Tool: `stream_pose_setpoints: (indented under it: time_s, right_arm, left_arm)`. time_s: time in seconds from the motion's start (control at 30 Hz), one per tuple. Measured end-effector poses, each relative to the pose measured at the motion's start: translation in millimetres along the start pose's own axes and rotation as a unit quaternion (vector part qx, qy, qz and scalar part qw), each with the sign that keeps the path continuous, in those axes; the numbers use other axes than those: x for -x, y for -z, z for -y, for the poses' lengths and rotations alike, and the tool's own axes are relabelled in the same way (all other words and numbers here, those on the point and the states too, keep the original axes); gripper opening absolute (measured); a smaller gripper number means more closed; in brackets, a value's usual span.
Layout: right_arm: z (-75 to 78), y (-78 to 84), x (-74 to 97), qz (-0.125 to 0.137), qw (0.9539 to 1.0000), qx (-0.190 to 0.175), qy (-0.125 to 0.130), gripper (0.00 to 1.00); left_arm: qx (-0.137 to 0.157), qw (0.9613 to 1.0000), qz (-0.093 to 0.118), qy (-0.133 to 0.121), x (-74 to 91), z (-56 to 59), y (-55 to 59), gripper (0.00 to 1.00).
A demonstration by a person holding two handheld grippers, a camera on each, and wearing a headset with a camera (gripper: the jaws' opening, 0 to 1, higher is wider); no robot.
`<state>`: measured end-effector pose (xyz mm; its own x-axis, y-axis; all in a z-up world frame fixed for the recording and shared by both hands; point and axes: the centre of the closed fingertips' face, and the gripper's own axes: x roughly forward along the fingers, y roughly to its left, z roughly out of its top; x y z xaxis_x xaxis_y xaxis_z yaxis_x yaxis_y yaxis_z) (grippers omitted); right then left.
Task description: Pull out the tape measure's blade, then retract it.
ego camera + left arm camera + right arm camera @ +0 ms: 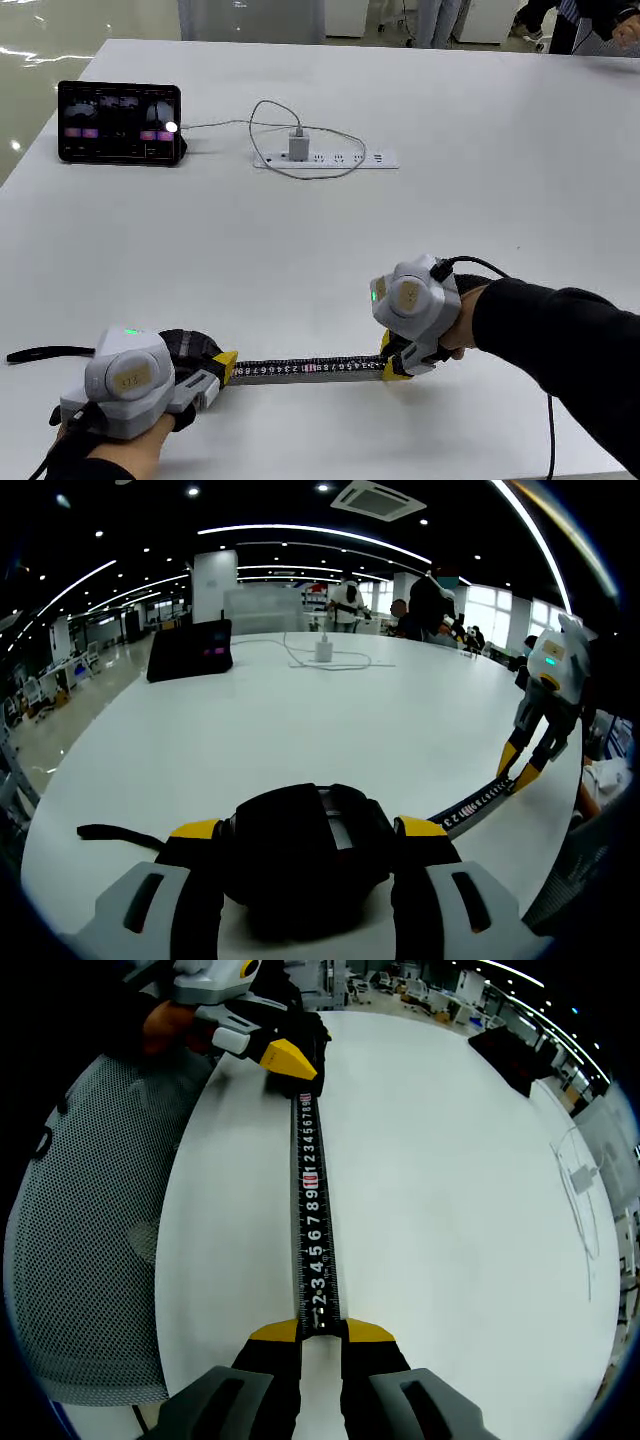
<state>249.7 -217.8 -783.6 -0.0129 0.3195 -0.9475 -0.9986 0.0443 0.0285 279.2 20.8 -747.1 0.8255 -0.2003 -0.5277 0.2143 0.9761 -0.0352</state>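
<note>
Tape measure (186,346) sitting at table's (480,150) near edge, case being clamped by left gripper (307,828) | one blade (312,1210) running across to right gripper (322,1332), jaws narrowly pinching its end | one tablet (120,122) and one power strip (325,158) standing well beyond | blade tip being hidden between jaws

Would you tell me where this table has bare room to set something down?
Bare: the wide stretch between power strip and blade, and the table right of the strip. Crowded: the near edge, where left gripper and right gripper hold the tape measure.
</note>
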Motion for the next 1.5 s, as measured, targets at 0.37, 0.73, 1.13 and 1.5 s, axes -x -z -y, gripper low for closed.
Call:
stream_pose_setpoints:
  time_s: [0.37,0.73,1.13,1.5]
  right_arm:
    - [0.0,-4.0,0.1,-0.001,1.0000,0.001,0.000,0.10]
    - [0.4,-7.5,-2.2,-0.002,1.0000,0.005,0.002,0.10]
    - [0.9,-11.5,-4.0,-0.001,1.0000,0.005,0.001,0.10]
    - [0.6,-16.1,-6.1,-0.005,1.0000,0.008,0.002,0.10]
  left_arm:
    - [-0.001,1.0000,0.000,0.000,0.2,0.0,0.0,0.64]
    - [-0.002,1.0000,-0.001,0.000,0.1,0.0,0.0,0.64]
    - [-0.002,1.0000,-0.001,0.000,-0.2,-0.1,0.1,0.64]
    - [-0.002,1.0000,-0.001,0.001,-0.4,-0.2,0.3,0.64]
